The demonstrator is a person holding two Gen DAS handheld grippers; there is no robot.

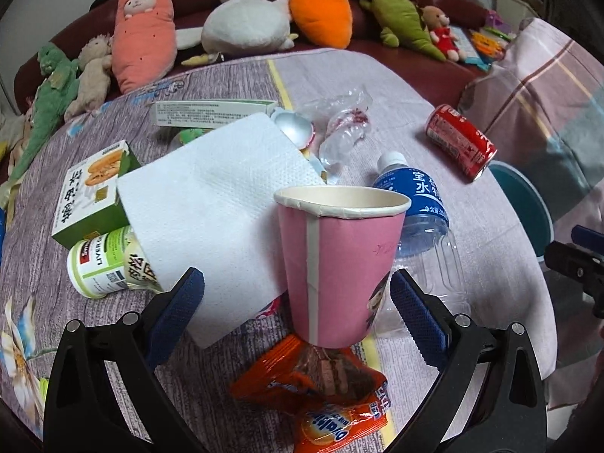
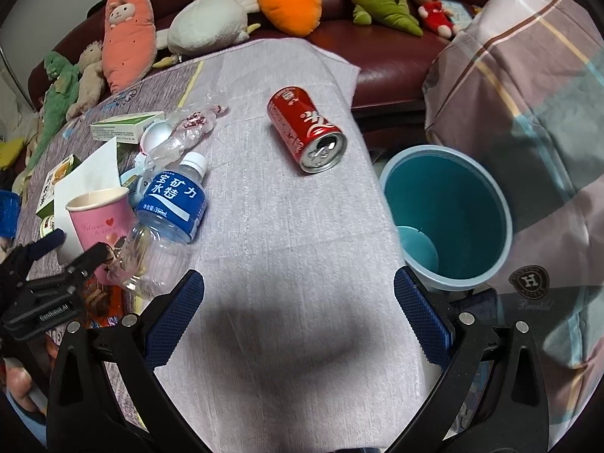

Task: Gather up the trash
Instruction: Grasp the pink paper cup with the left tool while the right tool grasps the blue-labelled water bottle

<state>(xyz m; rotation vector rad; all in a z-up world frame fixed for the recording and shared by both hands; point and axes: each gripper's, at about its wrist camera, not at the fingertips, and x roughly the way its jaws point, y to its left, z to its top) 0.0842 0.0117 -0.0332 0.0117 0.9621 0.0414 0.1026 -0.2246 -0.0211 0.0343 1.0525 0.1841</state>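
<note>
My left gripper (image 1: 297,294) is wide open around the pink cup (image 1: 339,260). My right gripper (image 2: 298,302) is open too, holding nothing, with the red can (image 2: 306,128) far ahead.

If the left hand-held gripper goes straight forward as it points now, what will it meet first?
Most likely the pink paper cup, upright between the open fingers of the left hand-held gripper. The orange snack wrapper lies lower, probably beneath that line; depth is unclear.
</note>
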